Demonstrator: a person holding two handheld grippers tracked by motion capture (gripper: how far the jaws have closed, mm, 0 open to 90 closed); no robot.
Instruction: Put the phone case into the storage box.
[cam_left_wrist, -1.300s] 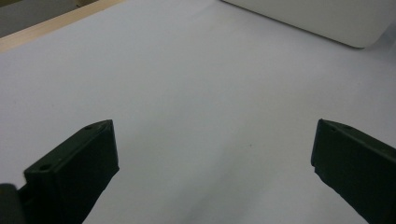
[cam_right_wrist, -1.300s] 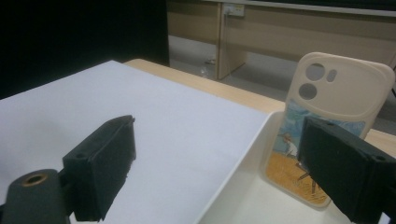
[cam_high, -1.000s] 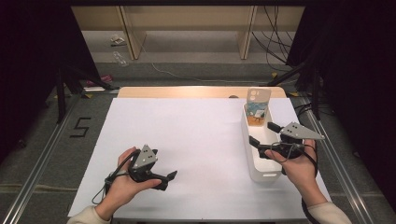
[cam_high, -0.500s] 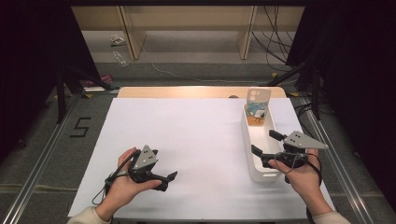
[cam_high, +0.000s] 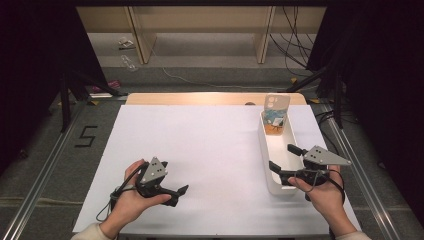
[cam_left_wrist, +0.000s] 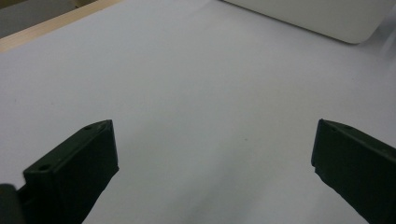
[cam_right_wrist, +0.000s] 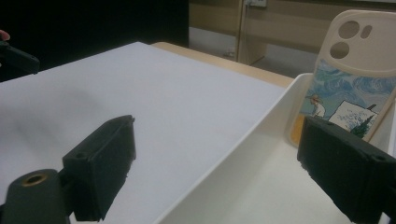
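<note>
a white sheet (cam_high: 210, 150) covers the wooden table (cam_high: 200, 98), with grey floor, cables and pale shelving behind. the phone case (cam_high: 275, 114) leans upright at the far end of the long white tray (cam_high: 265, 150). the right gripper (cam_high: 286, 164) hangs over the tray's near end, jaws wide and empty. the left gripper (cam_high: 175, 192) rests on the sheet, jaws wide, nothing between.
</note>
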